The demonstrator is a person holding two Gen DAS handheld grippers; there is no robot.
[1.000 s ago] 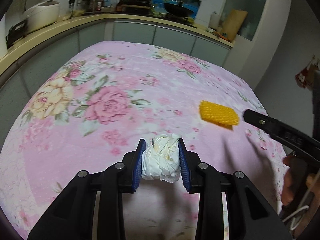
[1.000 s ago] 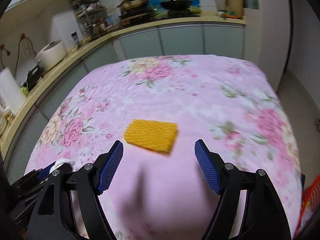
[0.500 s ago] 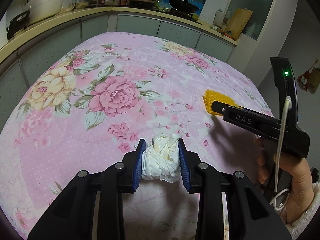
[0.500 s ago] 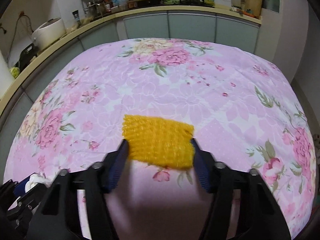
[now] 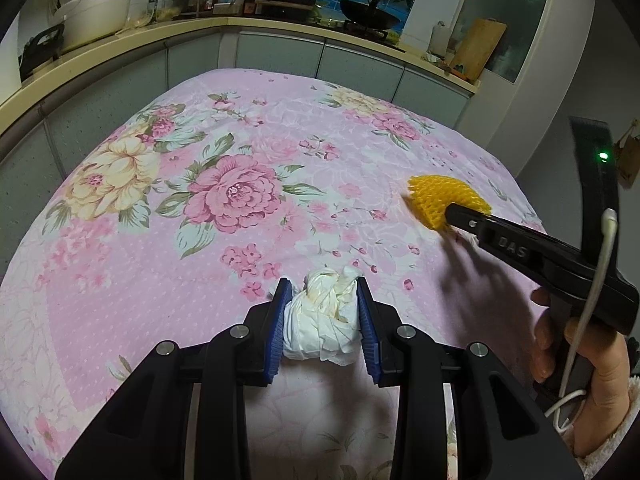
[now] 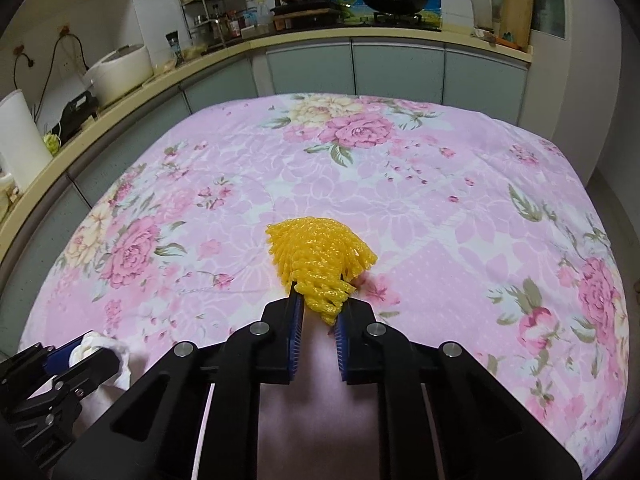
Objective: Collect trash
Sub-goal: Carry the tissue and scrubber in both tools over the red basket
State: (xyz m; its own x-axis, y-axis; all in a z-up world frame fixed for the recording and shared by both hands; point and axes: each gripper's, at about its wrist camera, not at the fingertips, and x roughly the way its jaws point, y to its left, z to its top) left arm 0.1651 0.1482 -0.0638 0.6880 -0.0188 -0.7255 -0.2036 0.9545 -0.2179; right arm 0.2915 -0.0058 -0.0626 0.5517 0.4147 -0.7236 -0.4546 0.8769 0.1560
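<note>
My left gripper [image 5: 323, 322] is shut on a crumpled white tissue [image 5: 324, 320], held just above the pink floral cloth [image 5: 224, 192]. In the right wrist view my right gripper [image 6: 319, 312] is shut on a yellow foam net [image 6: 320, 256], which is squeezed into a fan shape between the blue pads and rests on the cloth. From the left wrist view the foam net [image 5: 442, 196] sits at the right, with the right gripper's black finger across it and a hand [image 5: 592, 372] behind. The left gripper and the tissue [image 6: 100, 346] show at the lower left of the right wrist view.
The cloth covers a table ringed by a kitchen counter [image 6: 240, 46]. On the counter stand a rice cooker [image 5: 94, 16], a spice rack [image 6: 212, 4], a wok [image 6: 394, 0] and a cutting board [image 5: 476, 46]. A white wall [image 5: 532, 92] stands at the right.
My right gripper moved forward over the yellow foam net and closed on it, crumpling it from a flat rectangle into a bunch. The left gripper kept still with the tissue.
</note>
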